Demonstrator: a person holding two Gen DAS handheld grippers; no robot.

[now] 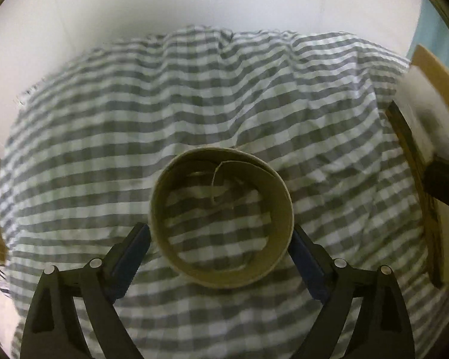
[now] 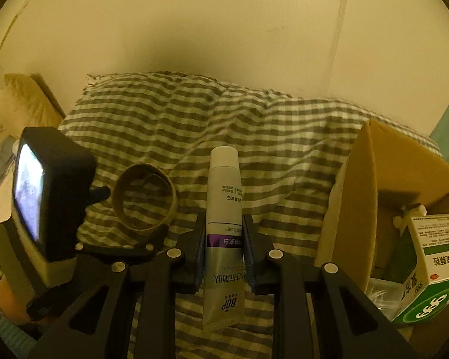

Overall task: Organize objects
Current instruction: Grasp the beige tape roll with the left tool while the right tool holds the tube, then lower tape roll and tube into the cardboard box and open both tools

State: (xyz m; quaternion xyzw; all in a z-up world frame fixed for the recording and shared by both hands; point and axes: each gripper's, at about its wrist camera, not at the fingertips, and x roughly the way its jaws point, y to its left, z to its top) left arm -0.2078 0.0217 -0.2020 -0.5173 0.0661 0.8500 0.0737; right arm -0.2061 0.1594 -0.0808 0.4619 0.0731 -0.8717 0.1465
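Note:
A brown cardboard ring lies flat on the grey-and-white checked cloth. My left gripper stands open and points steeply down, with a blue pad close beside each side of the round, unsquashed ring. Whether the pads touch it I cannot tell. In the right wrist view the ring lies at the left, with the left gripper's fingers around it. My right gripper is shut on a grey-white toothpaste tube, cap pointing away, above the cloth.
An open cardboard box stands at the right on the cloth, with a green-and-white medicine carton and other small items inside. The box edge also shows in the left wrist view. A pale wall rises behind; a cushion lies far left.

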